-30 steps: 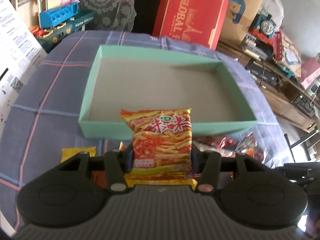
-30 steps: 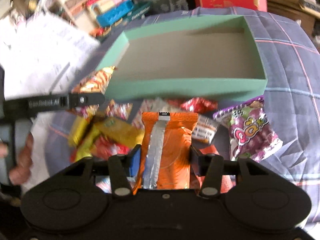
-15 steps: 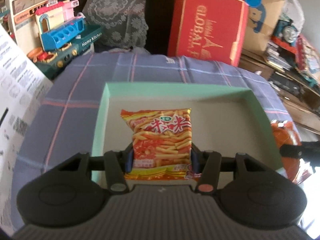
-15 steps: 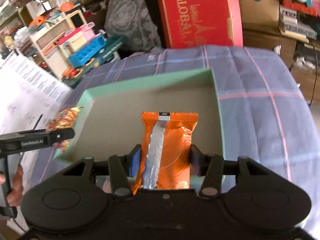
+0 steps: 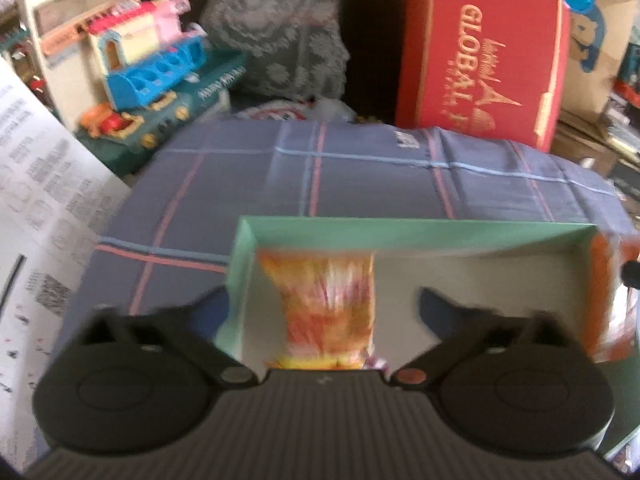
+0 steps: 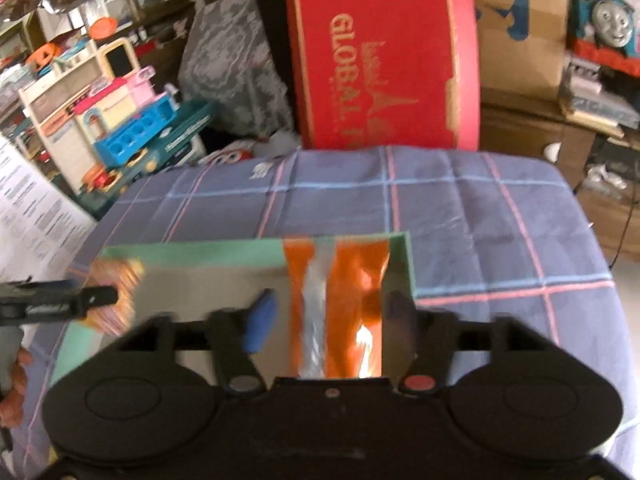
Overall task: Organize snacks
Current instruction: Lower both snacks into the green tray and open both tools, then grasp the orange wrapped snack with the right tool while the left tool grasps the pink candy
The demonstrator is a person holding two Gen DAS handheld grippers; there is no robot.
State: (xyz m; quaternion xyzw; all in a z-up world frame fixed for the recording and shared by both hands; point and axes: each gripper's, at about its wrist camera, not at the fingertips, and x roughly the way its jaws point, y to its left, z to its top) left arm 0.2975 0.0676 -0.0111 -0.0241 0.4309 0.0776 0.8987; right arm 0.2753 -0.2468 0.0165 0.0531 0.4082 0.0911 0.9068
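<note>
A shallow green box (image 5: pixel 400 230) with a grey floor lies on the plaid cloth; it also shows in the right wrist view (image 6: pixel 200 252). My left gripper (image 5: pixel 324 304) is open over the box's left part, its jaws spread wide of the blurred yellow-orange fries packet (image 5: pixel 324 300) between them. My right gripper (image 6: pixel 328 312) is open over the box's right part, its jaws apart from the blurred orange packet with a silver seam (image 6: pixel 344 304). The orange packet shows at the right edge of the left wrist view (image 5: pixel 600 300). The left gripper and fries packet appear at the left of the right wrist view (image 6: pixel 112 292).
A red GLOBAL box (image 6: pixel 384 60) stands behind the table. Toy kitchen sets (image 5: pixel 152 76) sit at the back left. A white printed sheet (image 5: pixel 36 216) hangs off the left side. Plaid cloth (image 6: pixel 500 240) stretches right of the box.
Both grippers have opened and let go of their packets, which now blur as they drop inside the green box. Both grippers moved further forward over the box.
</note>
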